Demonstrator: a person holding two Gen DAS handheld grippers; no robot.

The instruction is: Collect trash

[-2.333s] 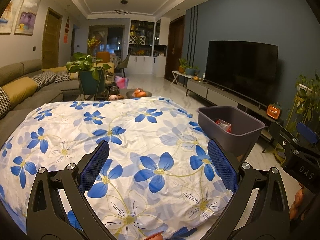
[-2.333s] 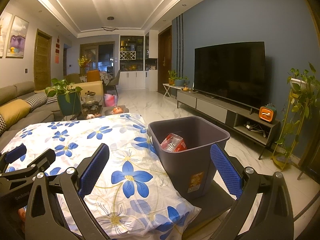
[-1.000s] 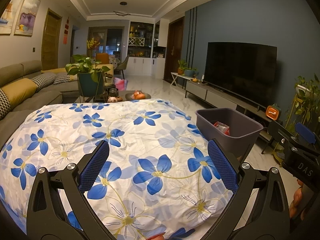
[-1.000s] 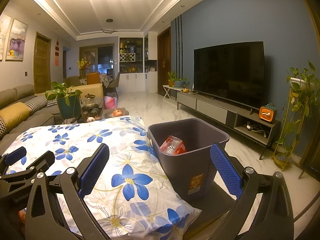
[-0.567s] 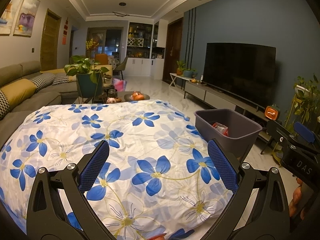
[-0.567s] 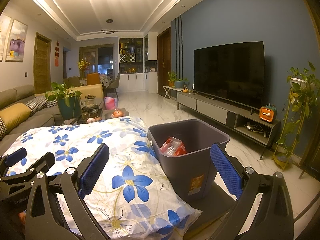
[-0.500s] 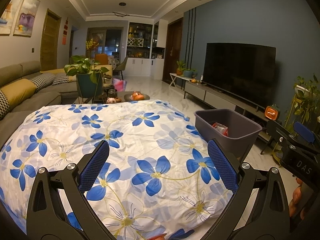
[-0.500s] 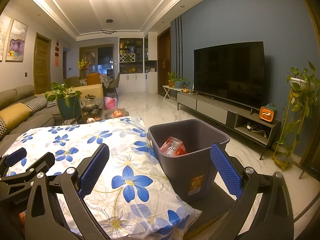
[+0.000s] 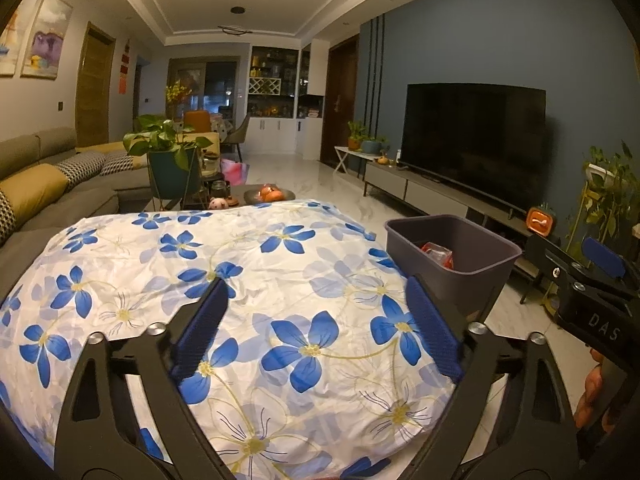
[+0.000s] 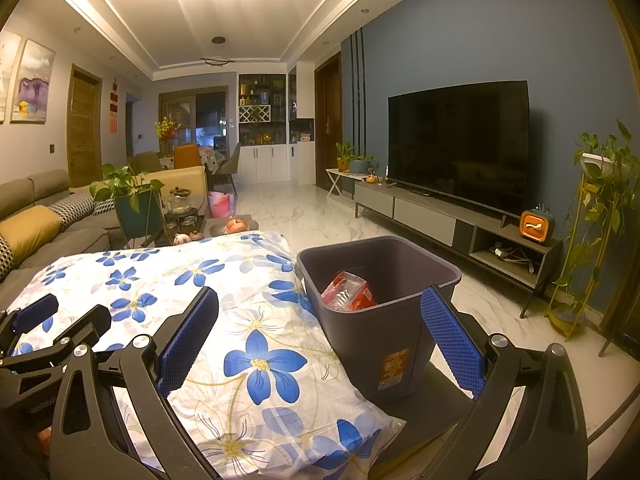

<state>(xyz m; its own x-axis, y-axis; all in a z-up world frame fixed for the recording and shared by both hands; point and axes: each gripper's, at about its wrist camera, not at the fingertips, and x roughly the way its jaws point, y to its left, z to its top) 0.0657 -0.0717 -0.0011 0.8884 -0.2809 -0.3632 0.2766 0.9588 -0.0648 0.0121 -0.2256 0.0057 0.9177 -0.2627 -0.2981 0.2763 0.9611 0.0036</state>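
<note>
We see red wrapper [image 10: 347,292] inside grey bin [image 10: 384,344], ahead of right gripper [image 10: 320,340], released, empty; left gripper [image 9: 316,332] closing on nothing over floral cloth [image 9: 248,280].

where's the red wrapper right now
In the right wrist view the red wrapper lies inside the grey bin, which stands right of centre against the floral cloth's right edge.

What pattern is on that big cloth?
Blue flowers on white floral cloth, clearest in the left wrist view.
</note>
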